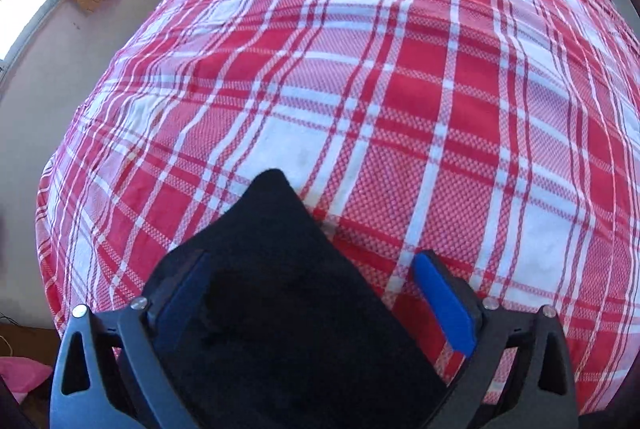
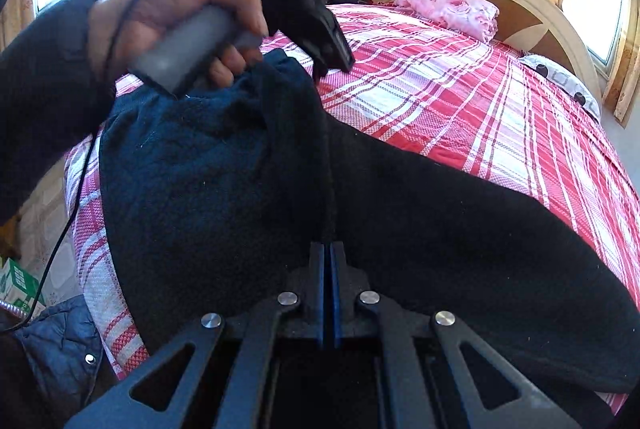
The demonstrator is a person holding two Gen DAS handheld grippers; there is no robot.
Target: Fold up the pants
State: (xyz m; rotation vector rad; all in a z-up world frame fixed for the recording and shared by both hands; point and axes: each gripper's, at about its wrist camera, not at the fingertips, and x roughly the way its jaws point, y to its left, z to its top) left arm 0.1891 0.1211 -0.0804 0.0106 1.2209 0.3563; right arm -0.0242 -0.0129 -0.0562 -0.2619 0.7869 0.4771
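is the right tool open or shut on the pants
Shut on the pants: in the right wrist view the right tool has its blue pads pressed together, dark fabric pinched between them.

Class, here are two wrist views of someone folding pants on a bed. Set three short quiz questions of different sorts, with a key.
1. True or false: the right gripper is shut on the dark pants.
2. The left gripper stands: A open, B shut.
3. Fill in: the bedspread is red and white ____.

Key: 1 true; 2 A; 3 plaid.
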